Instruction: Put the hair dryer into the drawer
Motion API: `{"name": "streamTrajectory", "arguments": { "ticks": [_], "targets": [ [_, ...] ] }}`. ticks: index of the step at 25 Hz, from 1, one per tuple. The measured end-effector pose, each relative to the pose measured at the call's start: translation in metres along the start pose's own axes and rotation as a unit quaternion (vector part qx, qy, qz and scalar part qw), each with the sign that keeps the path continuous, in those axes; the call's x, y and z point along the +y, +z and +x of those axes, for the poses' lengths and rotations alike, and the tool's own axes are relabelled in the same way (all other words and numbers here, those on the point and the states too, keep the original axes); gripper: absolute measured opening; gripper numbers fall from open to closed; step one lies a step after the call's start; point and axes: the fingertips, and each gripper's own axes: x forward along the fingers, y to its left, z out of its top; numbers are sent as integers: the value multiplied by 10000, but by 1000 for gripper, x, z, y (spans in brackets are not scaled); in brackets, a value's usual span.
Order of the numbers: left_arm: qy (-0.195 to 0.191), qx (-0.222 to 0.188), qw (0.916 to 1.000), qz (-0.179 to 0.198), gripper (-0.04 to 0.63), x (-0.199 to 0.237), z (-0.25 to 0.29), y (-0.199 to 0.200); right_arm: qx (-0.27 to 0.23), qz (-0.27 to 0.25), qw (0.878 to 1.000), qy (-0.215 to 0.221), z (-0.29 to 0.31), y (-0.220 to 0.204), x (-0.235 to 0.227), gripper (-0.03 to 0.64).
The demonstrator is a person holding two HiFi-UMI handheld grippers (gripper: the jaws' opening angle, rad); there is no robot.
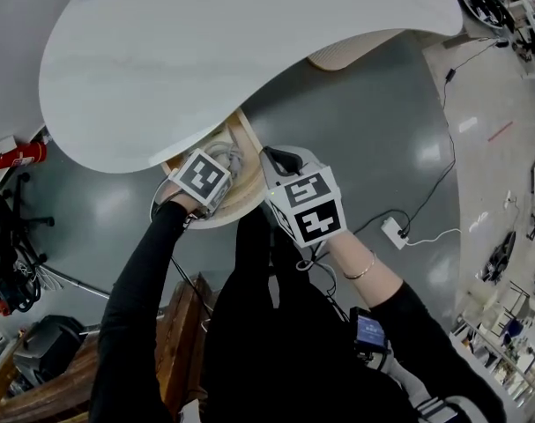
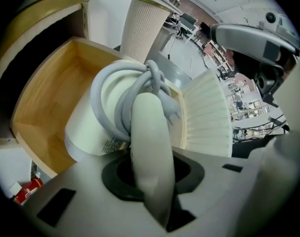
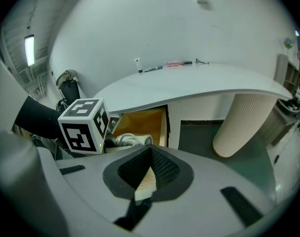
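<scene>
**Item 1.** Left hand-held gripper (image 2: 150, 181): clenched on the handle of the hair dryer (image 2: 85, 127), pointing steeply down.
- The dryer is white, with a grey cord (image 2: 140, 80) looped round its barrel.
- It hangs in the mouth of the open wooden drawer (image 2: 41, 102), barrel toward 11 o'clock. Contact with the bottom cannot be told.

**Item 2.** Table (image 1: 205, 51): white top, overhanging the drawer at 12 o'clock.

**Item 3.** Right hand-held gripper (image 3: 142, 179): closed on a pale wood-and-white edge, apparently the drawer's front, steadying it.

**Handling note.** Lower the barrel first, keep the cord loops inside the walls and clear the ribbed front (image 2: 204, 112). Let go only once the dryer is seated.

**Markings.** The barrel label (image 2: 110, 144) has print too small to read. The marker cubes (image 1: 203, 176) bear square patterns and no lettering.
</scene>
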Motion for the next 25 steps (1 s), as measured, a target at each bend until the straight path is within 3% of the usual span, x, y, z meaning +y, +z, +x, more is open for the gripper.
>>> {"name": "streamTrajectory", "arguments": {
  "ticks": [25],
  "targets": [
    [263,261,9993,-92,103,27,36,17,288,0,9996,-44,17,-5,-6,2]
  ]
}}
